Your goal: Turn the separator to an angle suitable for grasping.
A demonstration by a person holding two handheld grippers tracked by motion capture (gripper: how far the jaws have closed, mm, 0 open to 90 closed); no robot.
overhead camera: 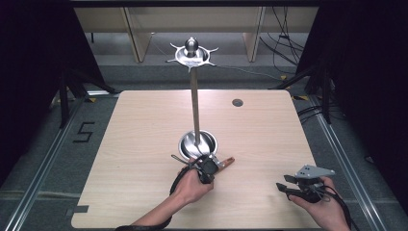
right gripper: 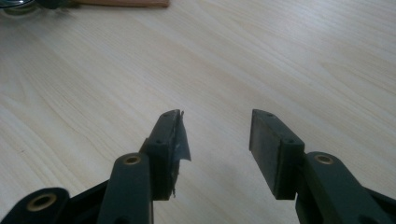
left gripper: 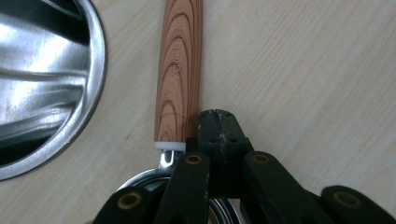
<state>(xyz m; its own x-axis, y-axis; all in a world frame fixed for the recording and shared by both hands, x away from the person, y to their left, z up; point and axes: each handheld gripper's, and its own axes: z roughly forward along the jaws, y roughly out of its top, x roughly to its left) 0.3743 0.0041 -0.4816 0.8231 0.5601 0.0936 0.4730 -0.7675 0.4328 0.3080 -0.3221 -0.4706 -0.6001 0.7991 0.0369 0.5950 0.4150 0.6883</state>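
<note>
The left gripper (left gripper: 218,122), jaws pressed together beside the wooden-handled utensil (left gripper: 179,70), is perhaps missing it, risking slip; right gripper (right gripper: 215,136) is idling spread.

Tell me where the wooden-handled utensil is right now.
In the high view the wooden-handled utensil lies on the table just in front of the steel stand's round base, beside the left gripper, right of the left hand.

Overhead cam fwd-down; jaw cams close-up
</note>
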